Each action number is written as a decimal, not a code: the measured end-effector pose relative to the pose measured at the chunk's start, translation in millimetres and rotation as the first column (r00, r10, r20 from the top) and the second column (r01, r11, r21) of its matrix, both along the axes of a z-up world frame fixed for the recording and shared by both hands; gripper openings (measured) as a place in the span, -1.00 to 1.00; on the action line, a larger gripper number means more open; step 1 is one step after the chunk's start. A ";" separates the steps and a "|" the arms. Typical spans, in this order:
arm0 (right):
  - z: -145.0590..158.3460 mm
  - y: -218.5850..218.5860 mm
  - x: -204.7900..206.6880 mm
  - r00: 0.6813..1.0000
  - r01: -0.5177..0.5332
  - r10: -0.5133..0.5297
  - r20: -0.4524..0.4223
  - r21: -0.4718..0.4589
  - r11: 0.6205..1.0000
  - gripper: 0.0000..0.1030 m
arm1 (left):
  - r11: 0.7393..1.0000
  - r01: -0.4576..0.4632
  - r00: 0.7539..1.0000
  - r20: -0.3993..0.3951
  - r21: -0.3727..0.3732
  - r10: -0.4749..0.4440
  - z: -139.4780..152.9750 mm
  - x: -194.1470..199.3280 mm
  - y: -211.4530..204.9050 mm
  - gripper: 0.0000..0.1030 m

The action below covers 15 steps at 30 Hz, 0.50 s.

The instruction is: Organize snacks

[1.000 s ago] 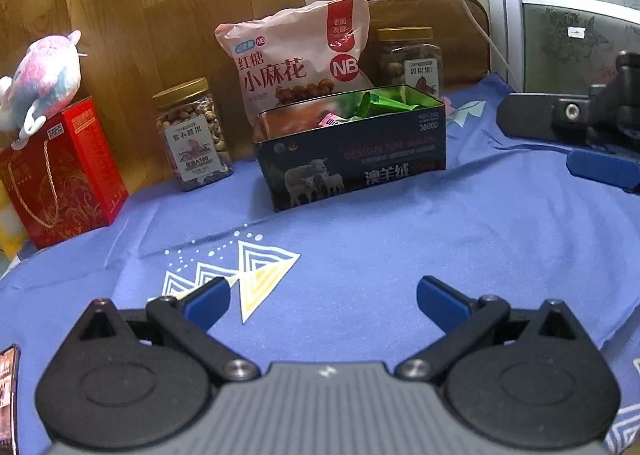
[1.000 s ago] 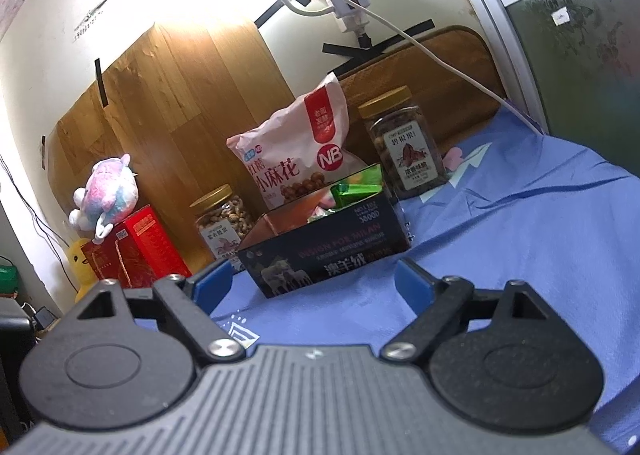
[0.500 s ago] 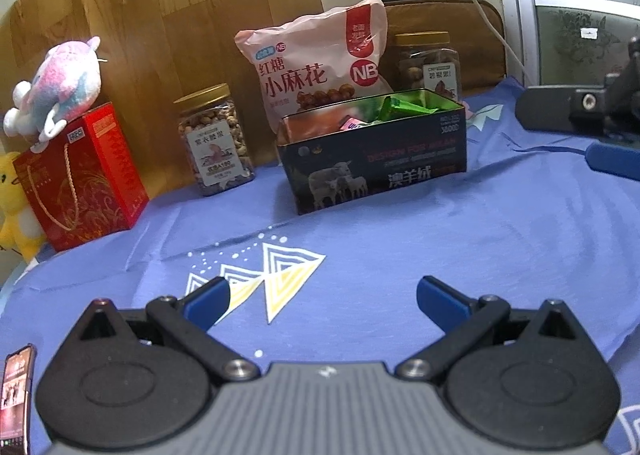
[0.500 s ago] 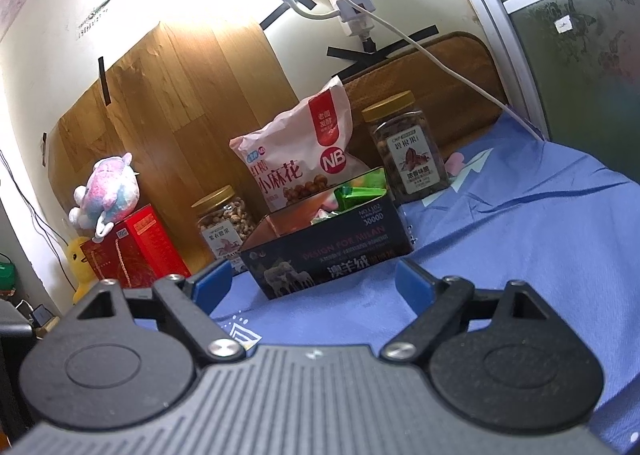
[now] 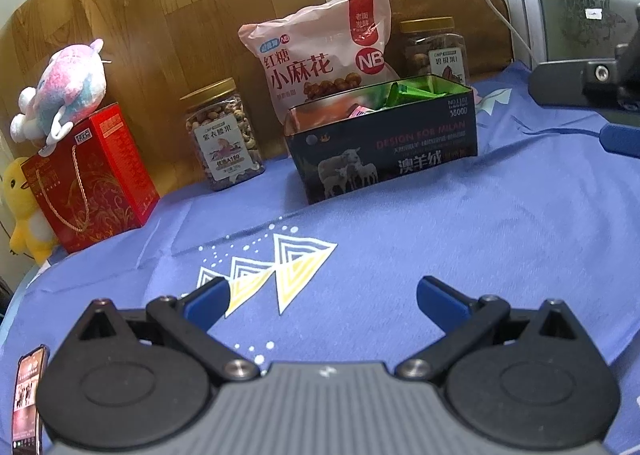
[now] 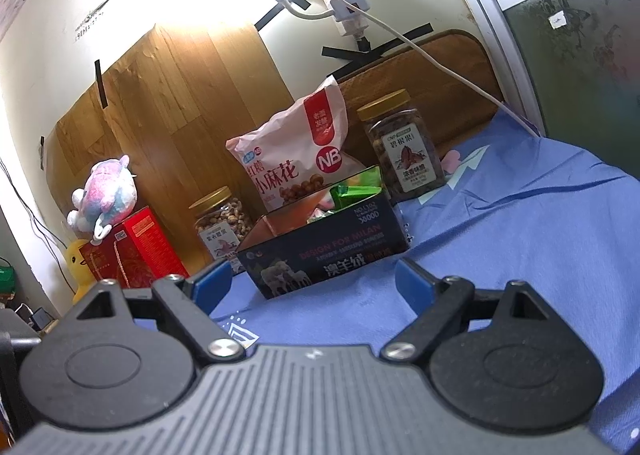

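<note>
Snack tin (image 5: 384,147) well beyond the empty, wide-spread left tool (image 5: 322,295)

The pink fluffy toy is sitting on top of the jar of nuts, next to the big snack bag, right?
Not quite. The pink fluffy toy sits on top of the red gift box, not on the jar of nuts. The jar does stand next to the big snack bag. The left wrist view shows this clearly.

Blue-padded left gripper (image 5: 322,297) hangs wide open and empty over a blue patterned tablecloth (image 5: 500,235). Beyond, a dark open tin box (image 5: 384,159) holds green wrapped snacks (image 5: 412,93), a pink snack bag (image 5: 320,55) standing behind it.
</note>
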State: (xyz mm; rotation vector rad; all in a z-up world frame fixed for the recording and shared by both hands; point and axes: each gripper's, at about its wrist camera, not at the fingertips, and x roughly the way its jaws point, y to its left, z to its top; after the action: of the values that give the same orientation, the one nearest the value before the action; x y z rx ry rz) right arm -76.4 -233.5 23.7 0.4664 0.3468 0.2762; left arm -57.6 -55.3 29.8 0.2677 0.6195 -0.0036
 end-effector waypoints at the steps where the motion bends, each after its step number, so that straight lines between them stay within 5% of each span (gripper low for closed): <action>1: -0.1 -0.1 0.0 1.000 0.001 -0.001 0.000 0.000 1.000 0.76 | 1.000 0.000 1.000 -0.001 0.002 0.000 -0.4 0.1 -0.1 1.00; 15: -2.6 -2.6 -0.4 1.000 0.008 -0.008 -0.004 0.009 1.000 0.76 | 0.998 0.011 1.000 0.002 0.054 -0.012 -5.1 -0.1 -6.8 1.00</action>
State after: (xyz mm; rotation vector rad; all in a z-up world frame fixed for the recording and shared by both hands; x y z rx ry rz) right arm -76.8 -236.0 21.2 0.4768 0.3480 0.2687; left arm -57.7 -62.1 24.7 0.3236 0.6167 0.0024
